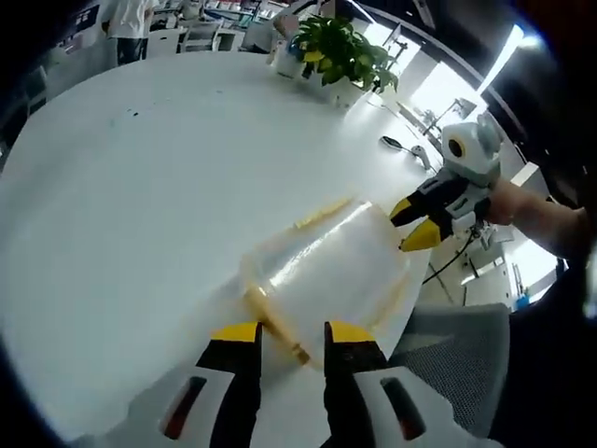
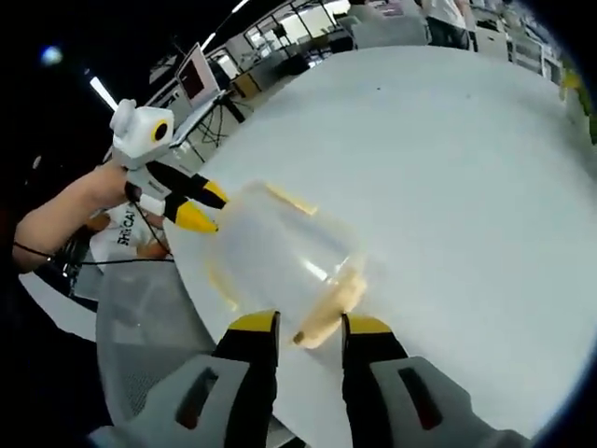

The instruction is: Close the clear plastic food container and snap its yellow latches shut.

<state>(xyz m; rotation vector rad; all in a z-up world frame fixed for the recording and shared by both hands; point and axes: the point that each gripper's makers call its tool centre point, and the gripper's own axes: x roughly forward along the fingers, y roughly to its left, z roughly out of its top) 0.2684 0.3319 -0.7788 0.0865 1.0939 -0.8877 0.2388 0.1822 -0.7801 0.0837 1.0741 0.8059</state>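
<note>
the clear container (image 1: pixel 326 271) sits low centre in the left gripper view, at the white table's (image 1: pixel 140 187) edge. left gripper (image 1: pixel 291 329) spread open around a yellow latch (image 1: pixel 275 327); right gripper (image 2: pixel 308 322) likewise parted at the opposite latch (image 2: pixel 326 308). plant (image 1: pixel 340 51) up top.

left tool (image 1: pixel 287 329): black jaws with yellow tips, white-grey body, dark slots with a red mark | right tool (image 2: pixel 311 322): the same black jaws, yellow tips, white-grey body | each tool carries a thin black cable | forearms bare, no sleeve visible
</note>
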